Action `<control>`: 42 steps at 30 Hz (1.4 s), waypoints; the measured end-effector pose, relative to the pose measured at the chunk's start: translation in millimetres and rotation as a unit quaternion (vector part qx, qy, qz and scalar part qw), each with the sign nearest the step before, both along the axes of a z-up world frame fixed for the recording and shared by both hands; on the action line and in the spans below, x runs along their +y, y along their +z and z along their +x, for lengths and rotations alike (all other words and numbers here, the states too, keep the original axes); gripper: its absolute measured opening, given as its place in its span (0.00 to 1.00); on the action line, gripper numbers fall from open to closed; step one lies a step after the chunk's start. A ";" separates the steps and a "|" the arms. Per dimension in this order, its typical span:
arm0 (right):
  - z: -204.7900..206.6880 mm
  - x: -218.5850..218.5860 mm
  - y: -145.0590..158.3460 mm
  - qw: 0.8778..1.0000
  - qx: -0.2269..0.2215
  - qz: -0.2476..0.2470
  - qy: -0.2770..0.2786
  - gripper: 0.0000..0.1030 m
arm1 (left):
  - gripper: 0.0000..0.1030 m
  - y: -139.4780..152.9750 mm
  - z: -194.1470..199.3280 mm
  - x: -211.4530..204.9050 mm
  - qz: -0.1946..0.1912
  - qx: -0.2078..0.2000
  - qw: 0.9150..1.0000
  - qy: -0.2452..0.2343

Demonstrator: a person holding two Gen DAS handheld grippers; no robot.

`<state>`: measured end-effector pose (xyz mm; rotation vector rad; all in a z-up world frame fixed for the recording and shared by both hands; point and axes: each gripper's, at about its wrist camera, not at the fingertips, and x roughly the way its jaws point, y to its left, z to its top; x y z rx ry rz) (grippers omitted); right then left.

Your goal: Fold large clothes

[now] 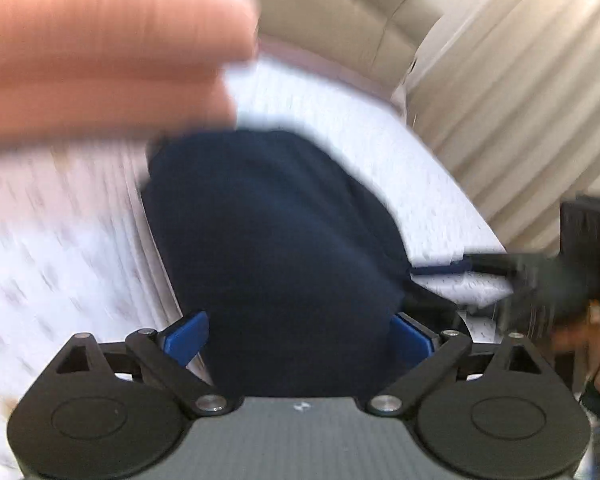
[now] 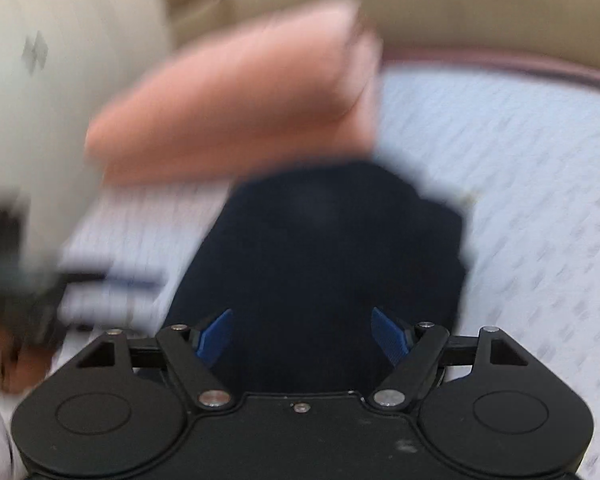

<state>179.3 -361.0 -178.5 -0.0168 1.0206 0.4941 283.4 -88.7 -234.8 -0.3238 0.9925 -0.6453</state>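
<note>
Two claws stand with jaws apart, nothing clamped: the left claw [image 1: 296,338] and the right claw [image 2: 302,336] each point down at the folded navy garment [image 1: 268,232] lying on the patterned white bed sheet [image 1: 412,168]. A blurred pink pillow [image 2: 236,120] lies at 11 o'clock of the garment; beige headboard [image 2: 460,12] spans 12 o'clock.

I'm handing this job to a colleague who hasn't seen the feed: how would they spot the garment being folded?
Start from the bed, covered by a white sheet with small grey flecks. In its middle lies the navy garment, a dark compact bundle right ahead of both grippers. It is the only dark cloth there; the salmon-pink pillow behind it is pale.
</note>
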 end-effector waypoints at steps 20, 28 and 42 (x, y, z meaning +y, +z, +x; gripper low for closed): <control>136.7 33.9 -38.4 0.987 0.012 0.075 -0.138 1.00 | 1.00 -44.3 -17.8 -2.0 -0.010 0.039 0.999 -0.032; 177.5 15.9 -24.5 0.972 -0.048 0.081 -0.217 0.99 | 1.00 -37.7 -22.3 -7.8 0.013 0.027 0.999 -0.032; 54.5 -23.0 -27.8 0.997 -0.026 -0.015 -0.074 1.00 | 1.00 -39.2 -32.2 -5.8 0.020 0.028 0.999 -0.020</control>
